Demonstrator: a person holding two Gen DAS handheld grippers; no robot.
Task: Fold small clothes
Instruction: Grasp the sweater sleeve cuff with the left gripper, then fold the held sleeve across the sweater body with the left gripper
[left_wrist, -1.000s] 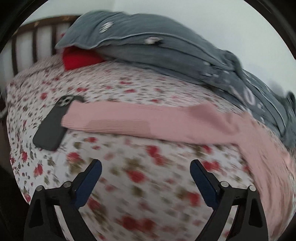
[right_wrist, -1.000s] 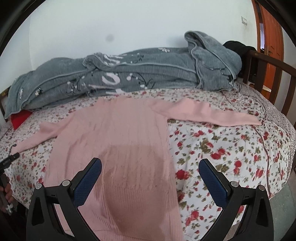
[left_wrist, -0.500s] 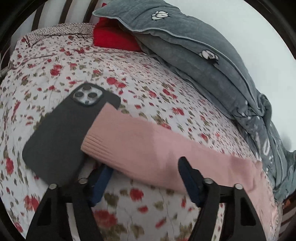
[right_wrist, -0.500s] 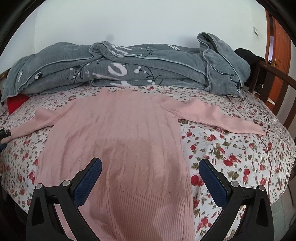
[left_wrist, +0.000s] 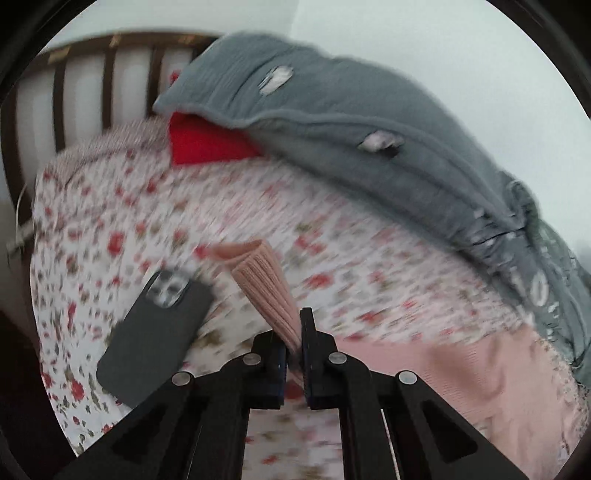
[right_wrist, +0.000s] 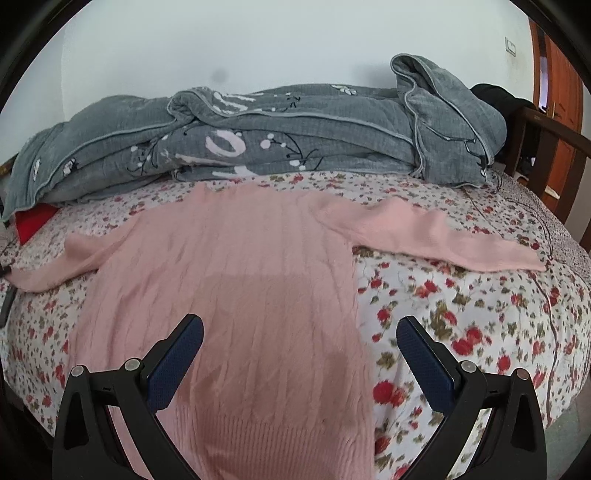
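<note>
A pink knitted sweater (right_wrist: 236, 280) lies flat on the flowered bed sheet (right_wrist: 461, 306), both sleeves spread out sideways. In the left wrist view my left gripper (left_wrist: 295, 339) is shut on the ribbed cuff of the left sleeve (left_wrist: 264, 284), which stands lifted off the sheet and folded between the pads; the rest of the sweater (left_wrist: 461, 373) trails to the lower right. My right gripper (right_wrist: 299, 350) hangs open over the sweater's lower body, nothing between its fingers. The right sleeve (right_wrist: 443, 236) lies stretched out flat.
A black phone (left_wrist: 155, 332) lies on the sheet just left of the held cuff. A rumpled grey blanket (right_wrist: 258, 133) runs along the back of the bed, with a red item (left_wrist: 203, 144) under its left end. Wooden bed rails (left_wrist: 85, 96) stand at both ends.
My left gripper closed on the left sleeve's cuff and lifted it off the sheet, away from the phone. The right gripper drifted slightly and stays open.
</note>
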